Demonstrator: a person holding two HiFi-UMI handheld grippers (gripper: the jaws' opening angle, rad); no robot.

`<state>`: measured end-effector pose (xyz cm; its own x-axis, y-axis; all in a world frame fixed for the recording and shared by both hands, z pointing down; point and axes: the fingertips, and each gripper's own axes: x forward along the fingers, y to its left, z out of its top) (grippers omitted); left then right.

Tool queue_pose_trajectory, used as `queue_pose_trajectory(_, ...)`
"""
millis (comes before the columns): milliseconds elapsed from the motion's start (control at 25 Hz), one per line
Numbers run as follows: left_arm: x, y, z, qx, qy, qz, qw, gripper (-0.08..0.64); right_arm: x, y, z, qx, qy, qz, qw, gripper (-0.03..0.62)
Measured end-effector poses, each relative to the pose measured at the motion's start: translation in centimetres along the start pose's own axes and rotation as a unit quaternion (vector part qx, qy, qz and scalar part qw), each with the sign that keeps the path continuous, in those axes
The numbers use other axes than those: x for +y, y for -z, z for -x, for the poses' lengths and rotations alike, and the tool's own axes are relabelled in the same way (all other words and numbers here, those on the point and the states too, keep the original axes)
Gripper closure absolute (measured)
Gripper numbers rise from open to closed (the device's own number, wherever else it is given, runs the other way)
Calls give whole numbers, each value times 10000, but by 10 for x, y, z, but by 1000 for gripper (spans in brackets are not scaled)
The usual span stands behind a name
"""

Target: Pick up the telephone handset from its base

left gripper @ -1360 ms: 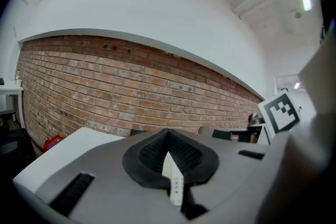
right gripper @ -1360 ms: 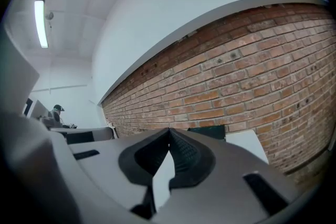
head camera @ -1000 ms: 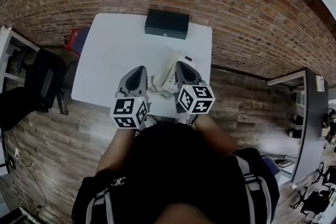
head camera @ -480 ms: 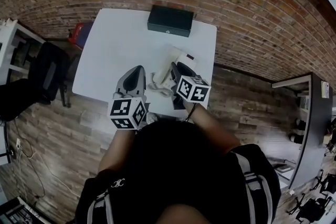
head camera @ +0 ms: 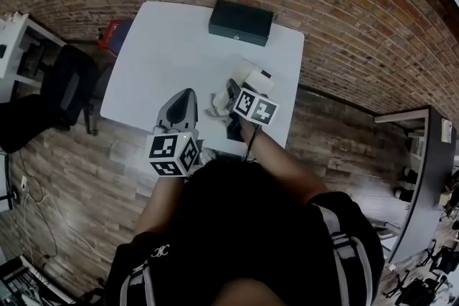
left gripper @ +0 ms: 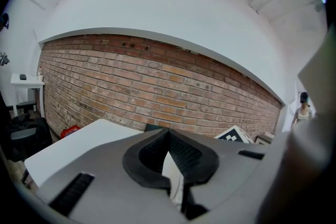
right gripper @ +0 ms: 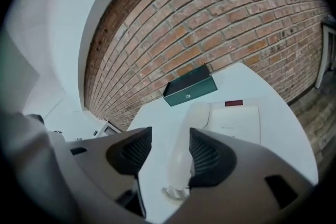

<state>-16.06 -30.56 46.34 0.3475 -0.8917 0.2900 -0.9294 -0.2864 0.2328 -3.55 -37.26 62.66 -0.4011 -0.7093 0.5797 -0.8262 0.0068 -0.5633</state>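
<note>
A cream telephone (head camera: 252, 75) sits near the right front edge of the white table (head camera: 172, 46). In the right gripper view its handset (right gripper: 181, 162) lies along the left side of the base (right gripper: 239, 123), and a coiled cord (right gripper: 173, 192) runs from its near end. My right gripper (right gripper: 170, 139) hangs low over the near end of the handset. Its jaws are opening, one on each side of the handset, and the pads do not press on it. My left gripper (head camera: 185, 93) hovers to the left of the phone, shut and empty (left gripper: 168, 132).
A dark green-black box (head camera: 241, 22) lies at the table's far edge by the brick wall. Bare white tabletop spreads left of the phone. A black chair (head camera: 61, 93) and a red item (head camera: 109, 32) are on the floor at the left.
My right gripper has come down onto the phone, rolled, and its jaws have gone from shut to wide apart. The left gripper has stayed in place.
</note>
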Motion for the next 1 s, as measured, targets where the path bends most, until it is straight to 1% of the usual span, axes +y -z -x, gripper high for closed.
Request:
queue_pose_trajectory(200,9,3,5,19,-103,43,9999,558,-12,12,-21,324,527,-123,9980,394)
queue_pose_trajectory(360,19,4,9,11,-155,105,9998,558,-19,18,-39,500,948,-74,9942,394)
queue_pose_trajectory(520,25,5,11,-25,-163,167,9997,558,-25,19,-47,556,1361,-107,9891,394)
queue_pose_trajectory(680,31,3,11,-67,-176,202,9996,558,-33,27,-52,854,1783,23,9803,382)
queue_pose_trajectory(1000,40,7,14,-66,-211,252,9994,558,-37,31,-63,973,1918,-100,9765,380)
